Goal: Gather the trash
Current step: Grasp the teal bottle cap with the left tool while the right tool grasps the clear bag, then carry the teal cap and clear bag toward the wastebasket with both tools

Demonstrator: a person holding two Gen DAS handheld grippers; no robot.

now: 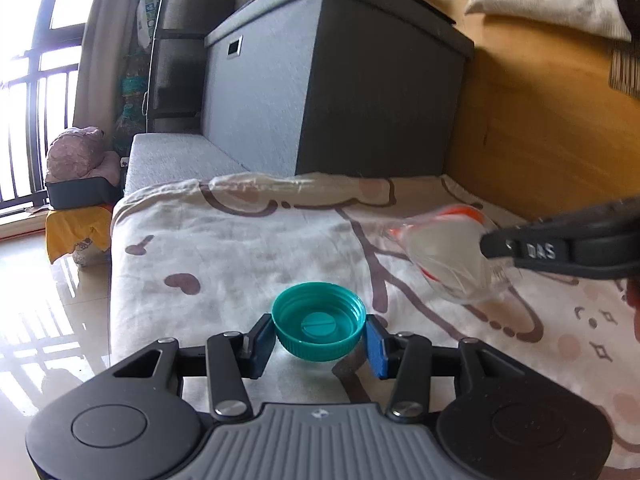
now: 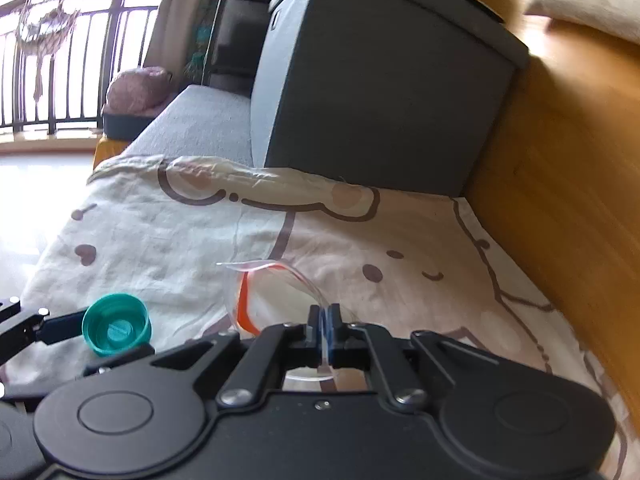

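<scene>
Left gripper point(image 1: 320, 338) clamped on teal cap point(image 1: 319, 327), right gripper point(image 2: 325, 330) pinched tight on clear plastic wrapper point(image 2: 276, 292) — both over blanket point(image 1: 224, 248)

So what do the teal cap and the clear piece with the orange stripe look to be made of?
Teal cap: looks like moulded hard plastic, semi-gloss, with ribbed sides and inner thread rings. Clear piece: probably thin flexible plastic film, glossy and see-through, curling where the right gripper pinches it; exact type unclear.

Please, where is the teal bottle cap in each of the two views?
Left wrist view: the teal bottle cap is low in the middle, clamped by the left gripper.
Right wrist view: the cap is low on the left.
Shared landmark: the grey storage box behind the printed blanket.
</scene>
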